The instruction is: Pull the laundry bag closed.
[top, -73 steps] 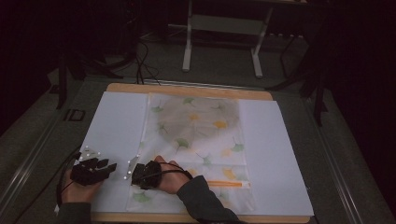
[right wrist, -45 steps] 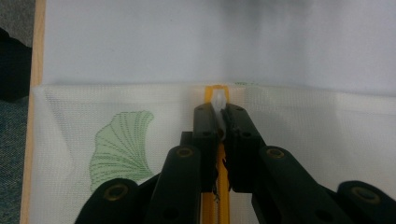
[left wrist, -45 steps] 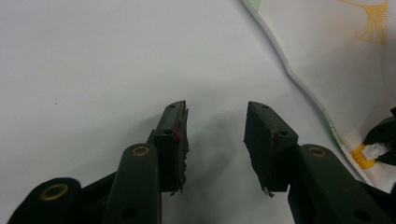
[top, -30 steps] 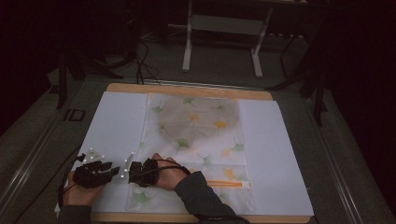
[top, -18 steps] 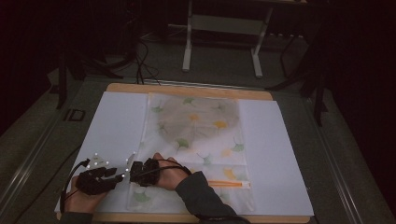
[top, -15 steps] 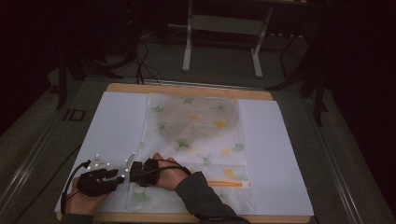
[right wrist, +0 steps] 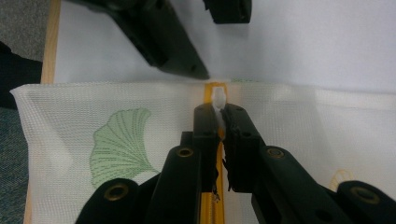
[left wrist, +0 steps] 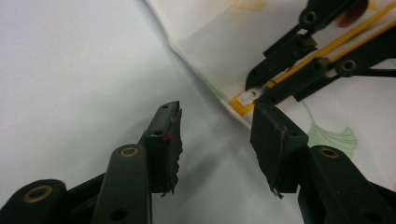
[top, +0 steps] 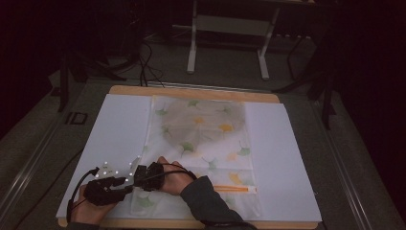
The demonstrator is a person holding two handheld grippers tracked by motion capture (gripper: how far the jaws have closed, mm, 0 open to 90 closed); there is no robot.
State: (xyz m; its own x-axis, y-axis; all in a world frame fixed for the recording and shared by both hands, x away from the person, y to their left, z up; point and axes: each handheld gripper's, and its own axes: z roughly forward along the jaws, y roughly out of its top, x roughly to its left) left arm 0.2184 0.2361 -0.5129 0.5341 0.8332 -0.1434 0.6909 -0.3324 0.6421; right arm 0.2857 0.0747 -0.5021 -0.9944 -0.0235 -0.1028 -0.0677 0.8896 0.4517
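At the mat's [top: 119,124] 7 o'clock corner we've got the right gripper [right wrist: 220,122] pinched on the bag's [top: 201,143] zipper pull [right wrist: 218,99], at the zip's [top: 234,189] far end. The left gripper [left wrist: 215,135] has just spread wide, holding nothing, just beside the bag's edge. Zip run looks finished; letting go remains. No readable writing.

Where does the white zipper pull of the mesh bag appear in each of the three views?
High view: hidden under the right gripper, lower left.
Left gripper view: white zipper pull right of centre, at the yellow zipper's end.
Right gripper view: top centre, pinched by the shut jaws.
Shared landmark: yellow zipper.
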